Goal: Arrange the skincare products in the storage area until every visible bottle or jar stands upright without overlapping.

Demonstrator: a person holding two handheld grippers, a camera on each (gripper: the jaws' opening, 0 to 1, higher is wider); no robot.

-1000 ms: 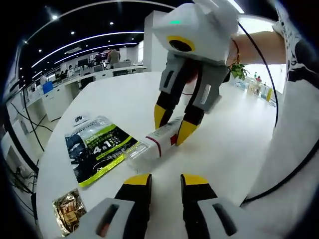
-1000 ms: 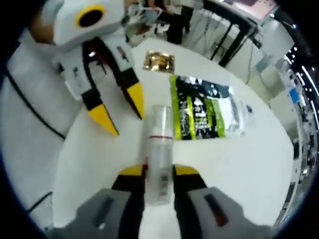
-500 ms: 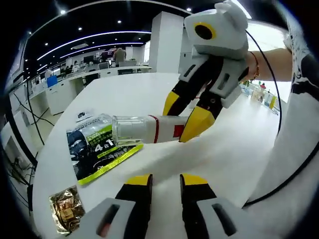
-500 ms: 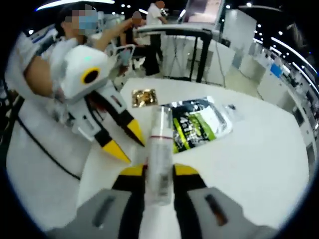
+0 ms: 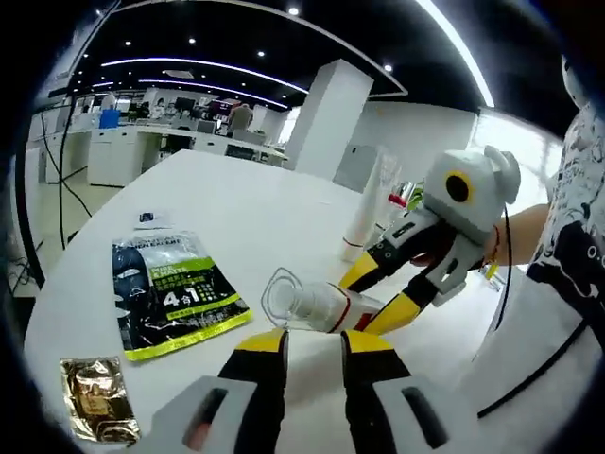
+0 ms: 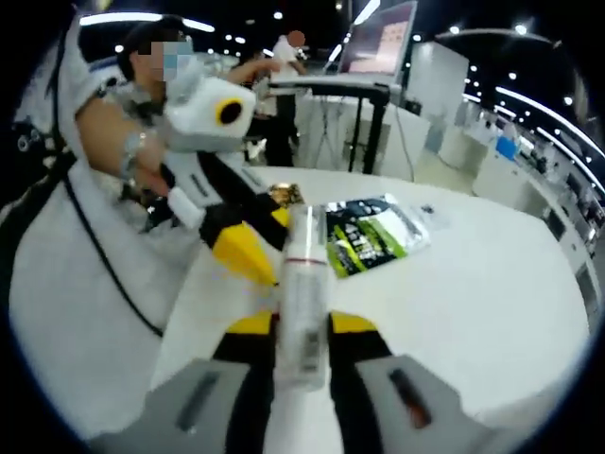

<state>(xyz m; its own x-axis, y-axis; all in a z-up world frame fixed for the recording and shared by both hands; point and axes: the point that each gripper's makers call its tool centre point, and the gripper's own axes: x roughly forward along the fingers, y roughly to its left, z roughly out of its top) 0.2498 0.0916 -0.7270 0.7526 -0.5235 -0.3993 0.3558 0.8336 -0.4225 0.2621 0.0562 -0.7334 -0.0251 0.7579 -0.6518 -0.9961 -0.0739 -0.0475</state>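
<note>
On the white round table, biggest to smallest:
table: white, bare around the items, office desks behind.
right gripper: reaches in from the right in left gripper view, yellow tips clamped on the bottle; own jaws in right gripper view pinch the bottle body.
left gripper: jaws near-parallel with a narrow gap, nothing between them, just beside the bottle's cap end; in right gripper view its yellow tips sit just left of the bottle.
green-black sachet pack: flat on table, left of the bottle.
white bottle with clear cap: held off the table, lying sideways, red band near cap; also.
white tube: upright, well behind.
gold foil packet: flat, near the pack.
</note>
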